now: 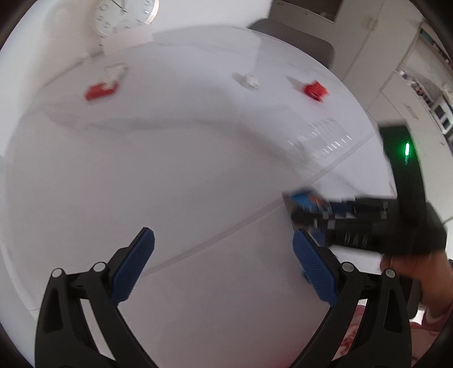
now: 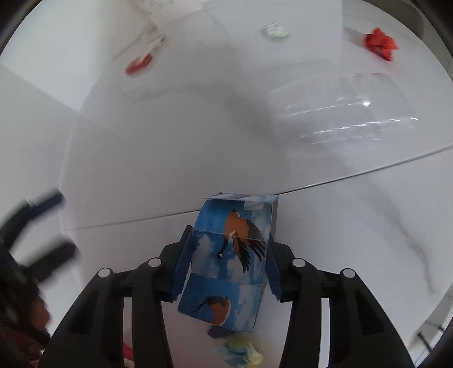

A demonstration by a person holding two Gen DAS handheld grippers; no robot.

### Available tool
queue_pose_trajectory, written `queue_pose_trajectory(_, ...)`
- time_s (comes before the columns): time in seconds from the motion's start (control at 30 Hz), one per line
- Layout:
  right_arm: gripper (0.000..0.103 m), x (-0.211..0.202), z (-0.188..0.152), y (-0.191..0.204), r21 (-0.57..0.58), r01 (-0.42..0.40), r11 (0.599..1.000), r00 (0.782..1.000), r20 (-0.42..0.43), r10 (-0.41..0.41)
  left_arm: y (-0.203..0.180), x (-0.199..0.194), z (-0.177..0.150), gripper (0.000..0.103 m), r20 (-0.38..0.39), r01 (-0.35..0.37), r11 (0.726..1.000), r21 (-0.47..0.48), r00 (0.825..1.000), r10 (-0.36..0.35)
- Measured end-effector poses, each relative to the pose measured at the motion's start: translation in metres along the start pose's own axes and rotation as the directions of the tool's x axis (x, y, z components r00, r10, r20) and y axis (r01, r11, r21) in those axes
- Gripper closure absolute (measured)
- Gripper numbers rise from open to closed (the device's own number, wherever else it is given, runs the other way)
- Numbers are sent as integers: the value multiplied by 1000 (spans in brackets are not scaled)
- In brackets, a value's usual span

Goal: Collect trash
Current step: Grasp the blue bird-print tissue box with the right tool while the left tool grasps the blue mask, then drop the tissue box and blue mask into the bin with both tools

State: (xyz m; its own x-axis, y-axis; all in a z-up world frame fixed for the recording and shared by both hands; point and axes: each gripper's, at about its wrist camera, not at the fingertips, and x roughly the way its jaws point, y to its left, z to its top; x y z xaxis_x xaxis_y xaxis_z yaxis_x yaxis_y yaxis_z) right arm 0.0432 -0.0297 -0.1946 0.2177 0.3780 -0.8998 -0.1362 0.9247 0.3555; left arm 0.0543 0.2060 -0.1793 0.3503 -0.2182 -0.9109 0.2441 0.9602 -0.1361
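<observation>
My right gripper (image 2: 226, 252) is shut on a blue carton printed with orange birds (image 2: 232, 254) and holds it above the white table; in the left wrist view the carton (image 1: 307, 199) shows blurred at the right, in that gripper. My left gripper (image 1: 223, 254) is open and empty above the table. On the table lie a red-and-white wrapper (image 1: 100, 90) (image 2: 138, 63), a small crumpled clear wrapper (image 1: 249, 80) (image 2: 276, 29), a crumpled red wrapper (image 1: 314, 89) (image 2: 379, 42) and a clear plastic container (image 1: 322, 143) (image 2: 334, 110). A crumpled yellow-blue paper (image 2: 240, 351) lies below the carton.
The white marble-look table (image 1: 170, 169) has a seam across it. A round clock (image 1: 124, 14) stands at the far left edge. A grey chair (image 1: 297, 36) is behind the table, with cabinets (image 1: 396, 85) at the right.
</observation>
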Motion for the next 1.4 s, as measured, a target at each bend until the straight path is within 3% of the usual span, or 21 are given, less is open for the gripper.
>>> queue_pose_trajectory(0.23, 56, -60, -11, -49, 67, 11, 998, 994, 105, -18, -67, 32, -17, 11, -75, 133, 991, 3, 988, -132)
queue_pose_trajectory(0.37, 56, -90, -30, -78, 69, 72, 995, 987, 137, -81, -98, 56, -24, 24, -120, 114, 993, 33, 987, -109)
queue_pose_trajectory(0.57, 56, -131, -69, -108, 58, 196, 979, 968, 151, -203, -125, 90, -39, 64, -193, 78, 996, 35, 979, -70)
queue_pose_trajectory(0.63, 56, -137, -77, -112, 52, 243, 969, 956, 156, -248, -131, 90, -43, 69, -176, 49, 998, 47, 984, -40)
queue_pose_trajectory(0.93, 56, -165, -101, -133, 63, 301, 952, 931, 199, -308, -140, 66, -37, 71, -111, -31, 999, 30, 993, 34)
queue_pose_trajectory(1.07, 56, -180, -114, -145, 90, 299, 950, 922, 228, -312, -163, 39, -25, 71, -64, -30, 997, 68, 997, 35)
queue_pose_trajectory(1.23, 56, -187, -137, -168, 153, 290, 945, 918, 236, -320, -209, 13, -22, 71, -33, 36, 984, 177, 999, -31)
queue_pose_trajectory(1.4, 56, -172, -168, -198, 214, 284, 935, 924, 200, -326, -266, 10, -30, 71, -76, 141, 950, 280, 989, -125)
